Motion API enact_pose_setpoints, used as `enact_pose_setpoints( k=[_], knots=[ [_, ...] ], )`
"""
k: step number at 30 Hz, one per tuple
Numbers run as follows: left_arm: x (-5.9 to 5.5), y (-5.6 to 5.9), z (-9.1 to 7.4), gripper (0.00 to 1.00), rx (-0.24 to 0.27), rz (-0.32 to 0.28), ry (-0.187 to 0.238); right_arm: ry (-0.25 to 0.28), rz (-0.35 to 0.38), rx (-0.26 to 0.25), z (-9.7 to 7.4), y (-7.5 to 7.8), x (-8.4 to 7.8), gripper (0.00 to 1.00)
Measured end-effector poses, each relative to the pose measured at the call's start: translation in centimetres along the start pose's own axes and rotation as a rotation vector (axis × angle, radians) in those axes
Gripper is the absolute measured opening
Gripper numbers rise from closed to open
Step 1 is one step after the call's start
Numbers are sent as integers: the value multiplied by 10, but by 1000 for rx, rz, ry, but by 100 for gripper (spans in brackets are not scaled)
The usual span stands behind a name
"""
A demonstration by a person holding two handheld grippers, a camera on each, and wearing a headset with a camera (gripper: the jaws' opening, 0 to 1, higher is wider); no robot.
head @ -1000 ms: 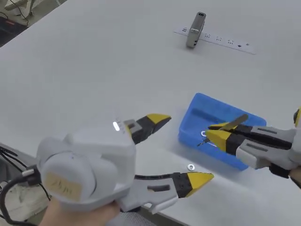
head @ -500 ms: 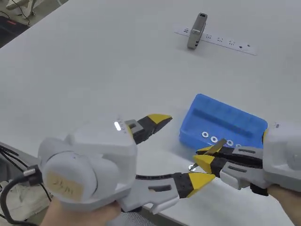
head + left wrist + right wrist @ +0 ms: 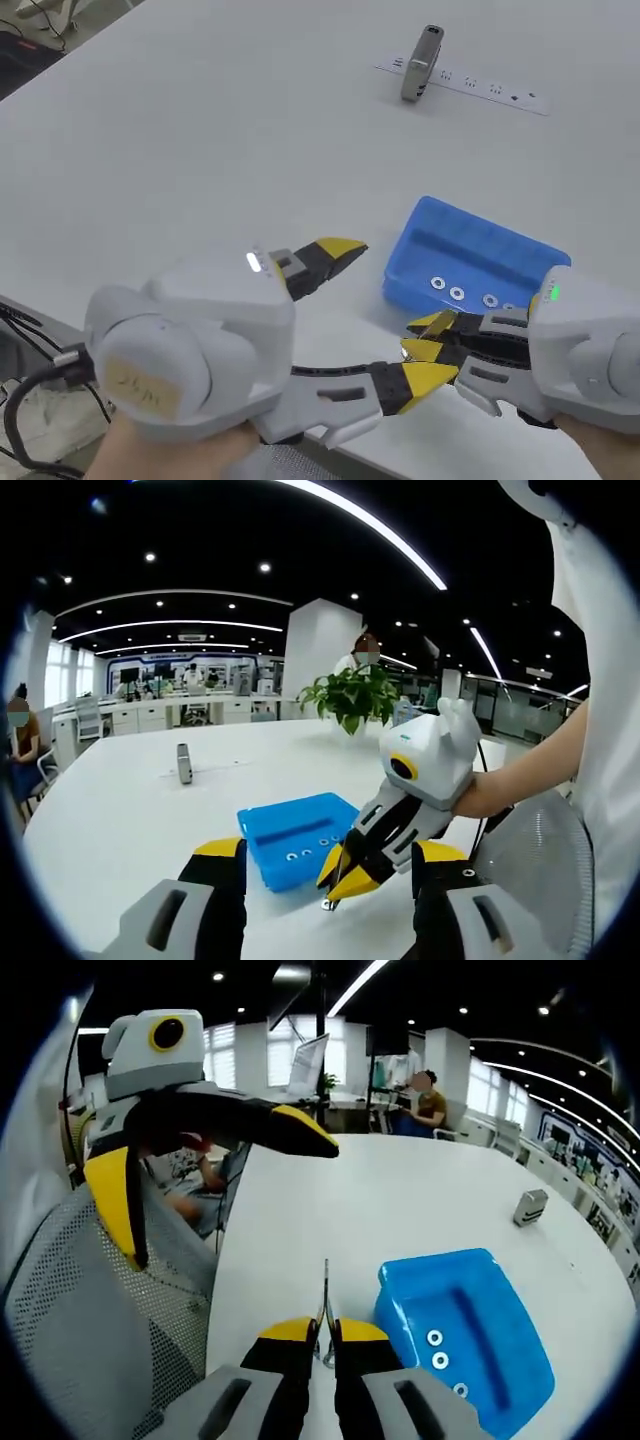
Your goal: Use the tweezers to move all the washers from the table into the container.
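Note:
A blue container [image 3: 480, 255] lies on the white table [image 3: 200, 150] with three washers [image 3: 457, 293] showing in it; they also appear in the right gripper view as washers [image 3: 436, 1338]. My right gripper [image 3: 415, 337] is shut on slim tweezers [image 3: 325, 1295] and sits low in front of the container's near wall. The tweezers' points reach down to the table at a single washer [image 3: 404, 353]; whether they pinch it is hidden. My left gripper [image 3: 385, 313] stands open with nothing between its jaws, which frame the right gripper [image 3: 345, 875] and the container [image 3: 295, 835].
A power strip [image 3: 465, 82] with a grey adapter [image 3: 420, 62] plugged in lies at the far side. The table's near edge runs just under both grippers. A mesh chair [image 3: 110, 1330] stands by that edge. People sit in the room behind.
My right gripper has come off the container and moved down and left, to the table in front of it by the loose washer. The left gripper has stayed put, open.

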State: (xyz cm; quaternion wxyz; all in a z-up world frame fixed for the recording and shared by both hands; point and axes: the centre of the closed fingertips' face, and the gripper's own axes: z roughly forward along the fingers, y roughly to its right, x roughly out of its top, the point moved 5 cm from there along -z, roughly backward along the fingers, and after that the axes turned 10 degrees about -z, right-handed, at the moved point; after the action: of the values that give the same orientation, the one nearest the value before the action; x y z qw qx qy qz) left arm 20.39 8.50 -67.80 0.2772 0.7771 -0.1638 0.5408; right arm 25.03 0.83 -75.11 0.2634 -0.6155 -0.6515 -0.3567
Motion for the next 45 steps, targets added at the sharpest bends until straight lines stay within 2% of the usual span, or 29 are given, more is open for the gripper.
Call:
enact_pose_setpoints(
  k=[2,5,11,14,17,21,26,31,33,35,40,45],
  knots=[
    [0,0,0,67,1,0,-1,0,-8,-20,-2,3,0,4],
    [0,0,0,67,1,1,0,7,32,6,0,2,-2,4],
    [0,0,0,67,2,2,-2,10,5,7,1,0,-4,3],
    [0,0,0,67,1,1,2,6,20,7,0,1,-4,3],
    [0,0,0,67,2,0,2,51,59,-2,-7,5,3,3],
    [0,0,-1,67,3,1,2,82,64,-15,-16,11,15,3],
    [0,0,-1,67,3,2,2,138,65,-57,-29,28,33,3],
    [1,-1,-1,66,7,0,4,206,105,-99,-35,47,47,3],
    [1,-1,-1,66,6,0,4,195,139,-128,-31,57,45,3],
    [1,0,-1,66,6,1,4,163,153,-152,-25,66,38,3],
    [1,-1,-1,66,7,-3,4,132,216,-168,-6,81,26,3],
    [0,-1,-1,66,12,-7,0,87,232,-154,11,86,15,3]
  ],
)
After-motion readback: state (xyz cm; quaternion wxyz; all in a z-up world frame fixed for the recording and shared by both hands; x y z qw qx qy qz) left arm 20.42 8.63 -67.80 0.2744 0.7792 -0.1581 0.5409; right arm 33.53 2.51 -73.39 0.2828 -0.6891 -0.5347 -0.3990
